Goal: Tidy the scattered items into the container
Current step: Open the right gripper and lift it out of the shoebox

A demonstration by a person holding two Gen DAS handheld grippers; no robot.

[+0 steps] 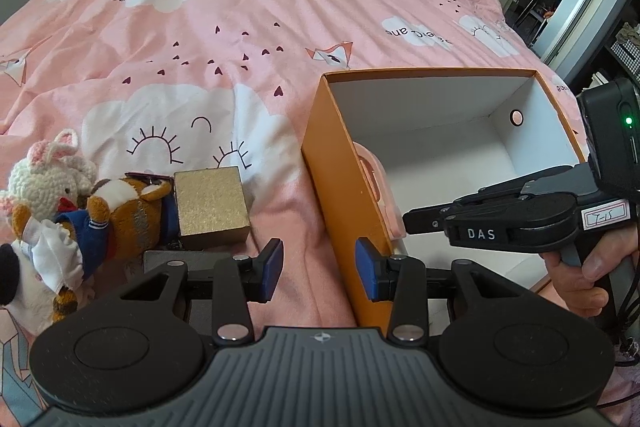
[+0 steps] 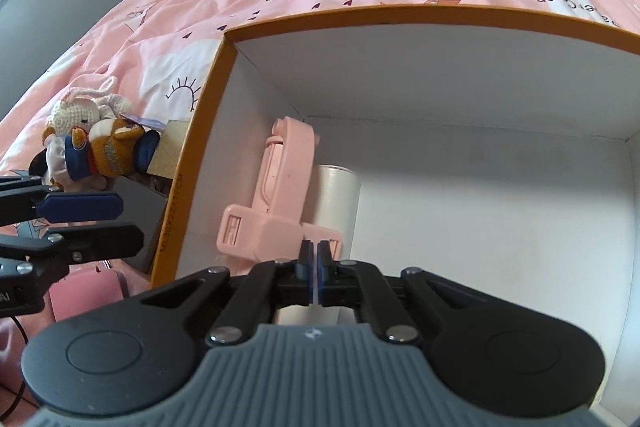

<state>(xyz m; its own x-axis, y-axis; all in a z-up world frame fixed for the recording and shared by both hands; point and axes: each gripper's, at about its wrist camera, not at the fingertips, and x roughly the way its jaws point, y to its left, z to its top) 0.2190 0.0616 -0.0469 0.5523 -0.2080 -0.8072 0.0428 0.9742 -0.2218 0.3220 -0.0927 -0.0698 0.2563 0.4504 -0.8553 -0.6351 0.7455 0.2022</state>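
The right hand-held gripper is hanging inside the orange box, its pads pressed together on nothing, just above the pink folding holder and white cylinder already lying there. It is best lifted straight out, clear of the rim. The left hand-held gripper is standing half open and empty, pointing at the bed; the gold box and plush toys are waiting at near left, and the gold box's flat sides look like the easiest next grasp.

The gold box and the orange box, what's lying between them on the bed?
Only bare pink bedspread lies between the gold box and the orange box; the left wrist view shows it.
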